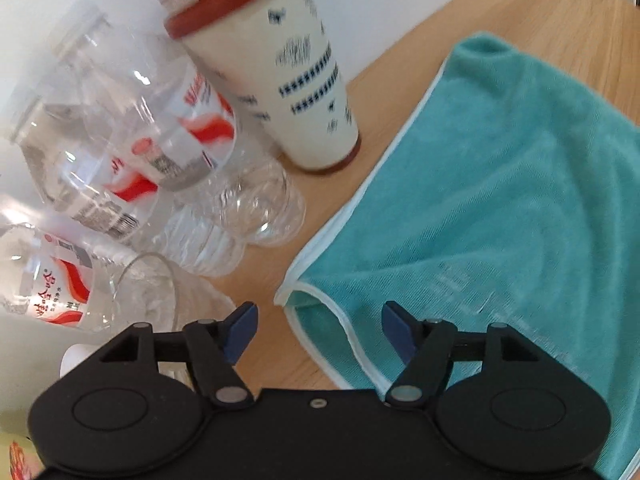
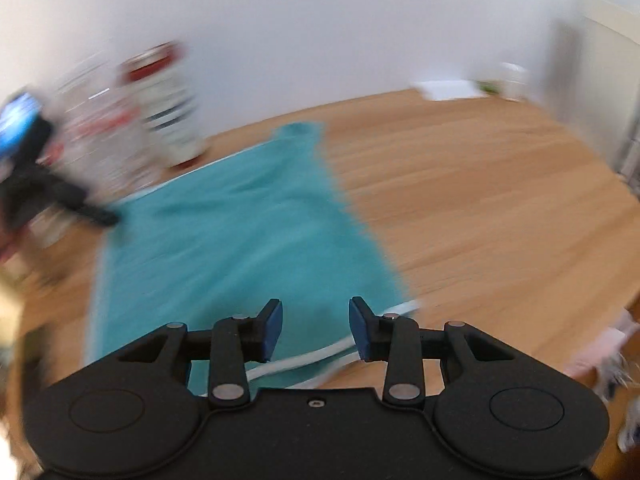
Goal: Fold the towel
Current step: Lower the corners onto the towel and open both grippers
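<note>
A teal towel point(image 1: 480, 208) with a white hem lies on the wooden table point(image 1: 560, 12), with one layer lying over another at its near left corner. My left gripper point(image 1: 318, 332) hovers open just above that corner, nothing between its blue pads. In the right wrist view the same towel point(image 2: 240, 232) stretches away across the table point(image 2: 480, 200), blurred by motion. My right gripper point(image 2: 316, 328) is open over the towel's near right corner, where white hem lines run under it. The left gripper point(image 2: 60, 196) shows as a dark blur at the towel's far left.
A cream tumbler with a red lid point(image 1: 280, 80) stands close to the towel's left edge. Several clear plastic bottles point(image 1: 160, 168) and a glass point(image 1: 148, 292) crowd the left side. White items point(image 2: 452, 88) sit at the table's far edge. Bare wood lies to the right of the towel.
</note>
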`<state>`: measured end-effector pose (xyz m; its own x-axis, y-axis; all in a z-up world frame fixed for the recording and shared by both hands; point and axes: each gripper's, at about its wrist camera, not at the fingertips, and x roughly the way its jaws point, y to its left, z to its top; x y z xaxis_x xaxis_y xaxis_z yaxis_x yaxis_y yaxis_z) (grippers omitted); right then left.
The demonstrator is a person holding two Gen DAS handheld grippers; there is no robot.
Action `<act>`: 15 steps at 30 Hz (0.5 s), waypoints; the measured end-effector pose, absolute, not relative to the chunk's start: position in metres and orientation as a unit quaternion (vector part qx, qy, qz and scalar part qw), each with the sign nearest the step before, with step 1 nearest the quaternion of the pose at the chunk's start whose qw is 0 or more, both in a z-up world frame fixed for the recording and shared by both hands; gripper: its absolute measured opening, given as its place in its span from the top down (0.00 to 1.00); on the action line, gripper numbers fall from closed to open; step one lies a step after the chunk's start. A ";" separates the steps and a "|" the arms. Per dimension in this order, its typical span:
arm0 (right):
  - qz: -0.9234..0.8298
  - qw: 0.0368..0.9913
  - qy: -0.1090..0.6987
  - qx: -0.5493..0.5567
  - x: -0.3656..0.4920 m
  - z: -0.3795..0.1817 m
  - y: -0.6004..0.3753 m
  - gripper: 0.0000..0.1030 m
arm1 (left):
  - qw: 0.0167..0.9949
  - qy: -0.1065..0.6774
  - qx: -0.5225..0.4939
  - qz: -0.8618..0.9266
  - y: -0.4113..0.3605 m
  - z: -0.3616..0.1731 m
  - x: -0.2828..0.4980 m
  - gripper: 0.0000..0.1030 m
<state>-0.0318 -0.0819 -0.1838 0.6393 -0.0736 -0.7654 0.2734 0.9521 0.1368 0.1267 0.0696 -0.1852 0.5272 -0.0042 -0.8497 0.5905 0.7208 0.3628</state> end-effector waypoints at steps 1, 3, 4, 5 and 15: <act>-0.103 0.895 0.416 0.123 -0.028 -0.186 -0.094 0.60 | 0.813 0.451 0.316 -0.189 0.068 -0.183 0.125 0.32; -0.091 0.891 0.428 0.121 -0.018 -0.194 -0.111 0.60 | 0.813 0.454 0.312 -0.191 0.062 -0.184 0.123 0.32; -0.086 0.889 0.433 0.120 -0.014 -0.198 -0.117 0.60 | 0.813 0.454 0.314 -0.185 0.061 -0.187 0.123 0.32; -0.082 0.886 0.440 0.119 -0.012 -0.200 -0.121 0.60 | 0.813 0.458 0.312 -0.178 0.062 -0.191 0.125 0.32; -0.004 0.851 0.510 0.128 0.011 -0.228 -0.150 0.85 | 0.839 0.496 0.186 -0.123 0.077 -0.205 0.153 0.32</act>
<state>0.0107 -0.1496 -0.2277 0.4797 0.1234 -0.8687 0.1379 0.9672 0.2135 0.1530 0.0771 -0.2049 0.4781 -0.0220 -0.8780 0.3910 0.9005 0.1904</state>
